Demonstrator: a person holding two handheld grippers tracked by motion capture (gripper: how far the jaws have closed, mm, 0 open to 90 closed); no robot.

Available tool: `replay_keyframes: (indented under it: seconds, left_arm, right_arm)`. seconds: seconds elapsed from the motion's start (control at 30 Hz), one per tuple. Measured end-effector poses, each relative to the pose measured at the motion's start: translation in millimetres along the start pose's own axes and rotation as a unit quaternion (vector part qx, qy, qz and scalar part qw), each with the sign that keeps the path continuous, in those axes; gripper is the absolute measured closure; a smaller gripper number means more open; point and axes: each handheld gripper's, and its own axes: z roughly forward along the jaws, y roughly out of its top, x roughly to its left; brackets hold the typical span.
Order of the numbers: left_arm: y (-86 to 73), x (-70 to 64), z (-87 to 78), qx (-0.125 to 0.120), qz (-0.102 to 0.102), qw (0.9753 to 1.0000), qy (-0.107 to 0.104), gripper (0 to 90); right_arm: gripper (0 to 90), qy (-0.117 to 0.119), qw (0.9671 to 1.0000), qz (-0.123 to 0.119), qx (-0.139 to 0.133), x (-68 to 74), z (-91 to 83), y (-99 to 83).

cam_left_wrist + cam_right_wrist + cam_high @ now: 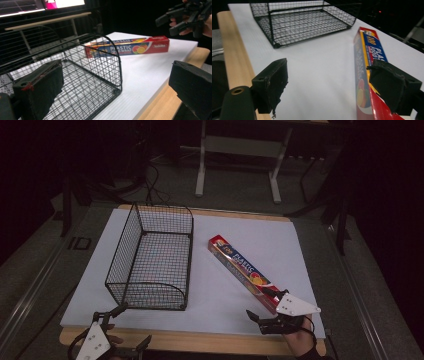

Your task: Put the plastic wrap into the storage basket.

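The right gripper (260,304) is hovering at the near right corner of the counter (165,341), its jaws spread wide and holding nothing. In the right gripper view one jaw is hanging over the near end of the plastic wrap box (365,75) while the other is standing well out over the bare white mat (317,72); whether the jaw is touching the box I cannot tell. The box is lying flat on the mat, running diagonally from the near right corner toward the middle of the counter, just beside the wire basket (152,257) but apart from it. The left gripper (134,327) is waiting at the near left edge, also wide open and empty, close to the basket's near corner.

The box is probably light and stiff, a long cardboard carton with smooth printed faces that may be slipping under a loose pinch. Gripping across its narrow width, nearer the middle of its length than the end, should be keeping it from tipping as it rises.
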Motion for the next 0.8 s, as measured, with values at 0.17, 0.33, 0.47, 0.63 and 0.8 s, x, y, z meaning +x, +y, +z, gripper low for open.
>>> replay_keyframes:
  seconds: [0.17,0.33,0.47,0.63,0.8]
  left_arm:
    - [1.8,-1.8,0.5,-0.004,0.006,0.9999,-0.009,0.2]
    - [2.3,-2.3,-0.2,-0.006,0.007,0.9999,-0.01,0.2]
    - [2.7,-3.3,-0.3,-0.007,0.01,0.9999,-0.011,0.2]
    - [2.9,-3.7,-0.2,-0.005,0.012,0.9998,-0.015,0.2]
    - [3.1,-4.8,-1.2,-0.008,0.016,0.9997,-0.016,0.2]
  right_arm:
    - [15.1,0.024,0.9997,0.005,0.008,1.2,-1.0,0.8]
    - [15.1,0.019,0.9998,0.003,0.007,1.4,-2.5,1.6]
    - [14.3,0.019,0.9997,0.01,0.016,3.5,-3.6,6.8]
    - [11.8,-0.001,0.9992,-0.02,0.034,7.3,-1.1,16.2]
    - [11.6,-0.014,0.9988,-0.028,0.036,1.5,-0.3,23.1]
